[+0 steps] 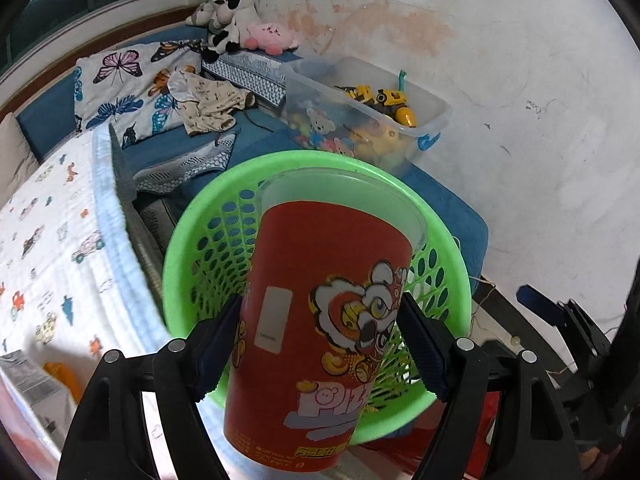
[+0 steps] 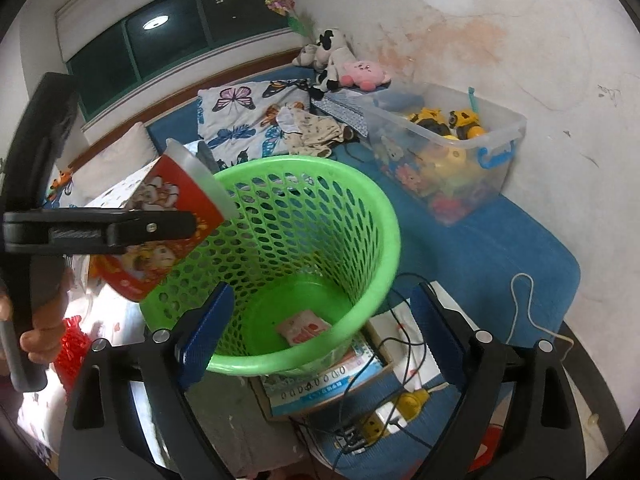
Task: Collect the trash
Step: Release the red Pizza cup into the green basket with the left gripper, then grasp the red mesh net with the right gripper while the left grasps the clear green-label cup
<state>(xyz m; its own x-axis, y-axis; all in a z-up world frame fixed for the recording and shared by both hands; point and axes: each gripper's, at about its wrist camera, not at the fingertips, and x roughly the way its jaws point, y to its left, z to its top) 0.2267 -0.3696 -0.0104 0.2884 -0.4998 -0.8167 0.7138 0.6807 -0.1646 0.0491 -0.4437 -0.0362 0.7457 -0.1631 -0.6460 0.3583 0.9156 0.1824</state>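
Bed (image 1: 48,240): white quilted cover w/ small cartoon-car print, soft, far left.
Pillow (image 1: 128,84): butterfly print, at headboard; crumpled beige cloth lying on it.
Left gripper (image 1: 320,344): black frame, ribbed dark pads, clamped on cup from both sides; a hand (image 2: 44,320) grips its handle in right-wrist view.
Cup (image 1: 320,320): tall paper cup, glossy red w/ cartoon lion-dance figure, frosted plastic lid; tilted, lid end over basket rim.
Basket (image 2: 352,216): round green plastic, perforated lattice wall, smooth solid bottom; stands beside bed.
Wrapper (image 2: 305,326): small flat pink/white packet, lying on basket bottom.
Right gripper (image 2: 320,340): blue ribbed pads, jaws wide apart, nothing between; near side of basket rim in front of it.
Toy bin (image 2: 448,148): clear rectangular plastic tub, blue latch, yellow toys inside; on blue mat.
Plush toys (image 2: 340,64): cow-pattern and pink, in corner.
Wall (image 2: 520,40): white plaster, stained, scuffed, right side.
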